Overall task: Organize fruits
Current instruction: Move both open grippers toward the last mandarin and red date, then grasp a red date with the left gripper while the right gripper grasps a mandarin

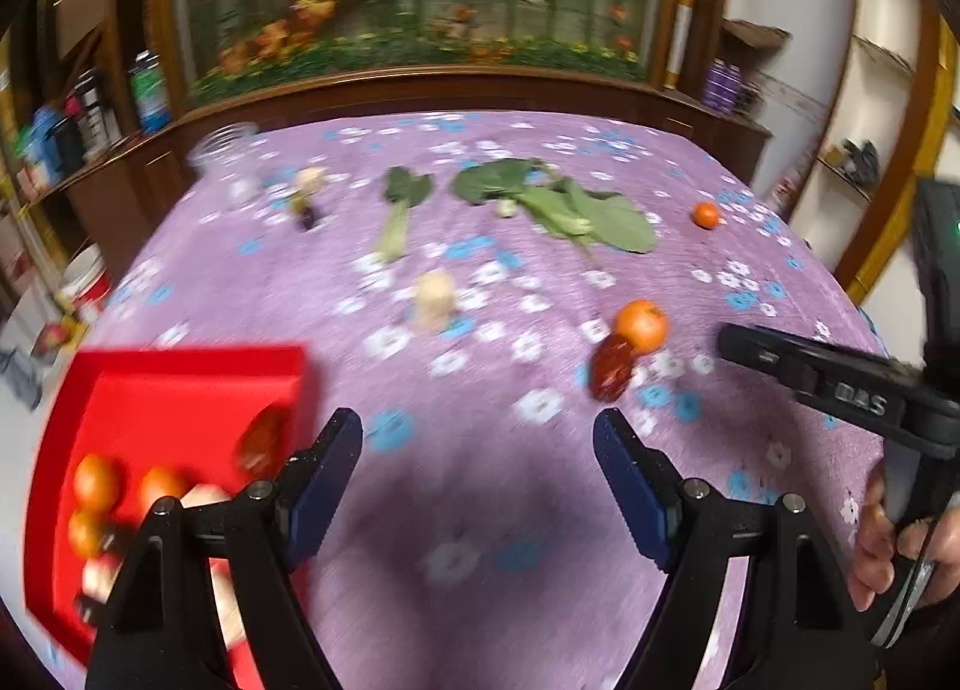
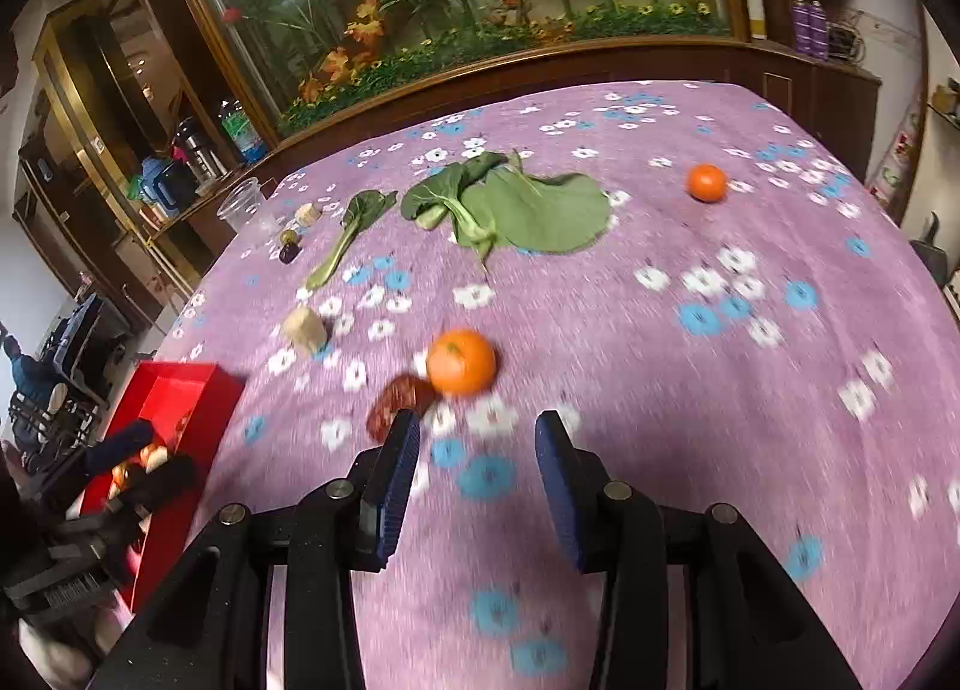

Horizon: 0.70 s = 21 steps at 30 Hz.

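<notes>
Both grippers tilt down over the purple flowered tablecloth (image 2: pixel 690 390), and I read both as holding nothing. My left gripper (image 1: pixel 478 438) has its blue-padded jaws spread wide over bare cloth, with its left finger just beside the right wall of the red tray (image 1: pixel 180 384) at the table's near left corner. My right gripper (image 2: pixel 477 438) has its jaws apart by a narrower gap, also over bare cloth. In the left wrist view I see it coming in from the right edge, with the person's hand (image 1: pixel 888 546) wrapped round its handle. Just ahead of the right gripper's left pad lies a dark red dried fruit (image 2: pixel 399 399), touching an orange (image 2: pixel 462 361) beyond it. A second orange (image 2: pixel 707 182) sits well apart near the far right of the table. Several oranges (image 1: pixel 96 483) and a red fruit (image 1: pixel 261 441) already lie in the tray, partly hidden by my left finger. Farther off I see a pale beige chunk (image 2: pixel 306 328), a single leafy green stalk (image 2: pixel 351 234), a heap of broad green leaves (image 2: pixel 528 210), a clear plastic cup (image 2: pixel 243 207) at the far left edge, and some small blurred bits beside it that I cannot identify. Nothing stands between the right gripper's pads and the nearest orange except the dried fruit off to the left.
</notes>
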Tool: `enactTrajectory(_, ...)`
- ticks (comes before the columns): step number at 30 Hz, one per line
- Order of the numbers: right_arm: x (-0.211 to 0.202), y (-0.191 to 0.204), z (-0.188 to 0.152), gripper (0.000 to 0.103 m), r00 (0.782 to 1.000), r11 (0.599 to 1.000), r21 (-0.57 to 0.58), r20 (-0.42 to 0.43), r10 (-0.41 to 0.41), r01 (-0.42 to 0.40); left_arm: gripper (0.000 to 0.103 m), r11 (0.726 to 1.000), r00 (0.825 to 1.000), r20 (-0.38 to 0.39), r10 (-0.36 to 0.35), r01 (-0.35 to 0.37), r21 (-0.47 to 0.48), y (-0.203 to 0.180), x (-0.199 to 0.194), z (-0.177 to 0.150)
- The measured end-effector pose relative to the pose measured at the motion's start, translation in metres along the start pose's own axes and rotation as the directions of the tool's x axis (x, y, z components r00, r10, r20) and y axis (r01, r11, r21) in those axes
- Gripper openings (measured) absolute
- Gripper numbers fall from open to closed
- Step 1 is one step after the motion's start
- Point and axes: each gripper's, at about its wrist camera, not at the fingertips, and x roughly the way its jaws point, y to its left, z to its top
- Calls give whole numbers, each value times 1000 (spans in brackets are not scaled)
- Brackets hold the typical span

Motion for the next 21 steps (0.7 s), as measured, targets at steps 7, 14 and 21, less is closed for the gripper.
enactTrajectory(7, 45, 5, 22, 43, 996, 999, -11, -77, 37, -38, 71, 993, 995, -25, -92, 93, 74, -24, 39, 17)
enactTrajectory(14, 64, 4, 26, 45, 994, 999, -24, -103, 24, -27, 66, 988, 992, -63, -109, 115, 98, -29, 60, 16)
enactTrajectory(21, 71, 3, 22, 40, 992, 999, -23, -122, 38, -41, 66, 983, 989, -74, -129, 138, 124, -41, 68, 18)
